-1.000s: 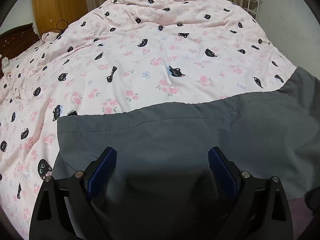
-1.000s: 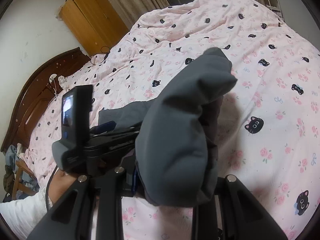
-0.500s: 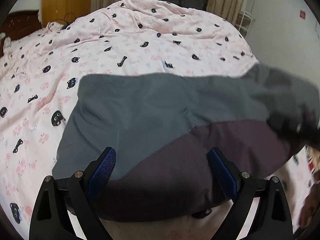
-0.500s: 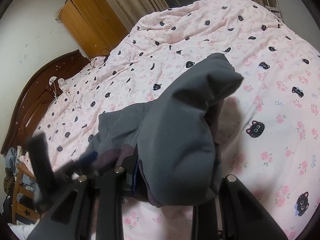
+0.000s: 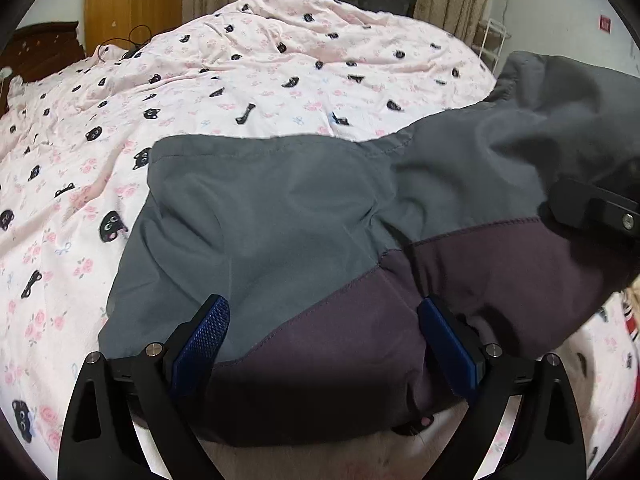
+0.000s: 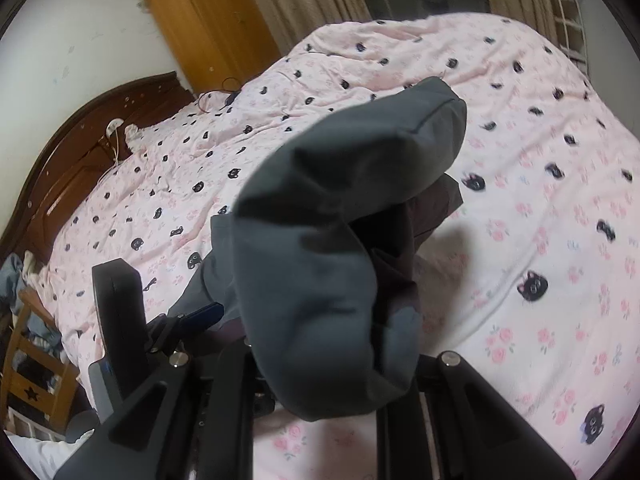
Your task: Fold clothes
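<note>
Right wrist view, centre: right tool (image 6: 320, 384) closing on bunched grey-and-maroon shorts (image 6: 340, 248), lifted above the bed (image 6: 540, 200). Left tool (image 5: 324, 340) gapes wide over them. Soft, light fabric; grip hems.

One grey-and-maroon garment (image 5: 280, 220) lies on one bed under one pink cat-print duvet (image 5: 280, 80). Two grippers show: the left gripper (image 5: 324, 340) at 6 o'clock in its own view, the right gripper (image 6: 320, 380) likewise in its own. One wooden wardrobe (image 6: 212, 28) stands at 11 o'clock, one dark headboard (image 6: 80, 152) at 9 o'clock, one wooden chair (image 6: 32, 360) at 8 o'clock, one white rack (image 6: 568, 20) at 1 o'clock.
</note>
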`<control>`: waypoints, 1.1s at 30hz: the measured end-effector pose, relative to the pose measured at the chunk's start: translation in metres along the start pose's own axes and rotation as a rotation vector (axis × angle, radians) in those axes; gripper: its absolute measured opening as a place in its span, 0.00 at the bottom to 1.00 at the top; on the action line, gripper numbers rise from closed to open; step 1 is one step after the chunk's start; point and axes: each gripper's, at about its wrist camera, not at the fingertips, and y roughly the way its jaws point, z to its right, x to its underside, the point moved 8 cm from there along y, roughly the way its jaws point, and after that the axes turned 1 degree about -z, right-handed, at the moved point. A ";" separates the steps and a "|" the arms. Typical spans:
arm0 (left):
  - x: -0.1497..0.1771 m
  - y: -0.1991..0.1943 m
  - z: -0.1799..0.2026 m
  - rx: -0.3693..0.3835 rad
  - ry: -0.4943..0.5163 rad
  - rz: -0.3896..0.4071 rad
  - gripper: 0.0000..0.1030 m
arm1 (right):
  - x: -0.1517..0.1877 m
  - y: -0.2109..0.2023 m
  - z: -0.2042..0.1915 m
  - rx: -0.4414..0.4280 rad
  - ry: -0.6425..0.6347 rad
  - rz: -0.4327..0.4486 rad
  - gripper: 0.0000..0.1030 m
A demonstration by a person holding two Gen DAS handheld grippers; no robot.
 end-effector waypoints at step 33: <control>0.009 -0.037 -0.080 -0.119 -0.152 0.086 0.91 | -0.005 0.018 -0.052 0.065 -0.195 -0.057 0.17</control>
